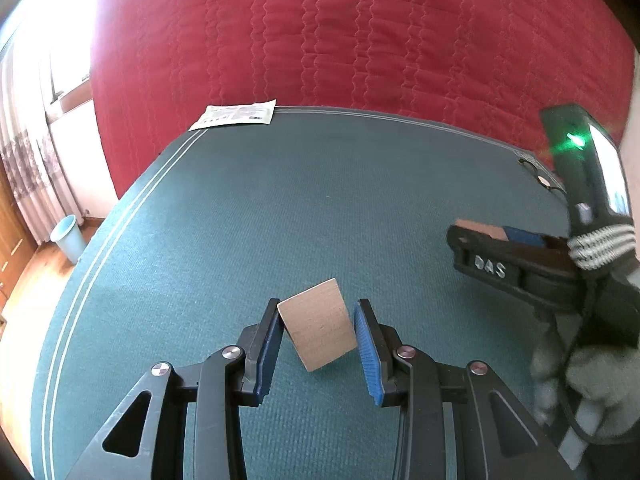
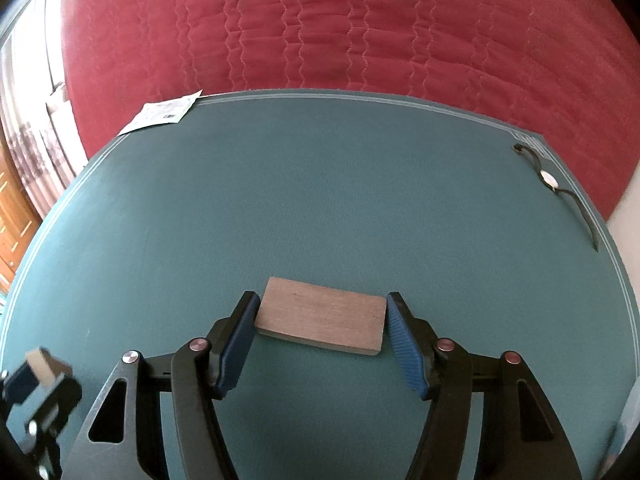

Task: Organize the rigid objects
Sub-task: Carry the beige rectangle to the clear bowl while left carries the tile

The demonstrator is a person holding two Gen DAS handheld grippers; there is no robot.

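The left gripper [image 1: 318,330] has its two blue-padded fingers [image 1: 267,354] closed onto a small pale wooden block [image 1: 318,324]. The block sits tilted between them, one corner pressed to the left pad and the opposite edge against the right pad, its flat face turned up toward the camera. It looks lifted clear of the green mat [image 1: 280,208], though how far off the surface cannot be told.

The right gripper [image 2: 320,326] is spread wider and clasps a longer, browner wooden block [image 2: 322,316] by its two short ends. That block lies level between the pads, its long side running across from finger to finger, and its near edge shows a paler layer. Whether it rests on the mat [image 2: 300,184] or is held just above cannot be told.

From the left wrist camera, the right gripper [image 1: 486,236] appears off to the right of the fingers, seen side-on, with the brown block [image 1: 478,228] showing at its tip.

Far ahead and left of the fingers, a white printed leaflet [image 1: 236,115] lies over the mat's far edge. Far ahead to the right, a slim wristwatch [image 2: 554,184] lies stretched along the mat's border. The only container is a pale blue bin [image 1: 69,238] on the wooden floor, far left of the left fingers; its contents cannot be seen. A red quilt [image 2: 340,28] fills the background
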